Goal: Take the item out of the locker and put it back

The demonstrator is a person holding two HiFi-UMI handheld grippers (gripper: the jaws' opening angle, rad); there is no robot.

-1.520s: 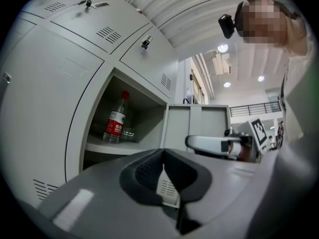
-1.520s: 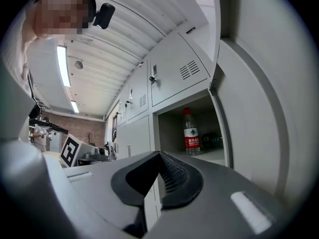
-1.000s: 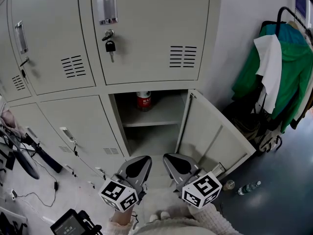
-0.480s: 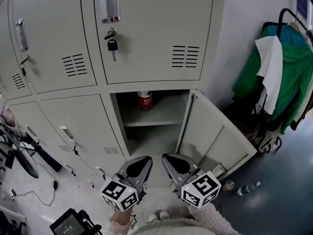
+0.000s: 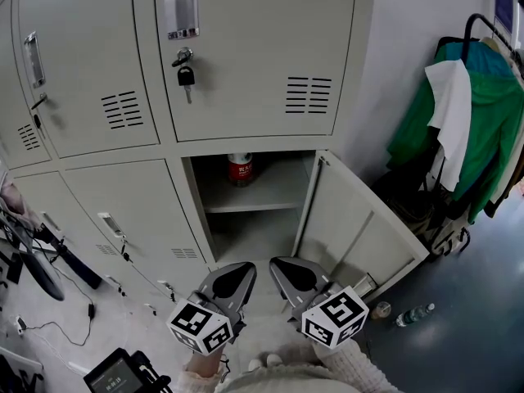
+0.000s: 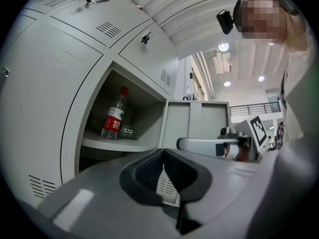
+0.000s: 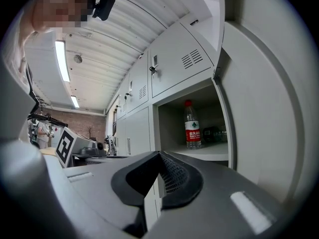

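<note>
The left claw (image 5: 236, 270) and right claw (image 5: 288, 267) are both clenched on nothing, side by side low before the open locker (image 5: 199, 207), its door (image 5: 352, 232) swung out to the right. Well apart from them, the red-labelled bottle (image 5: 240, 169) stands upright on the locker's shelf (image 5: 270, 196). Just beside it sits something dark (image 7: 215, 133), perhaps another container, too dim to tell.

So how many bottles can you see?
2. One bottle stands on the locker shelf; a second bottle lies on the floor right of the open door. More may be hidden deeper inside.
</note>
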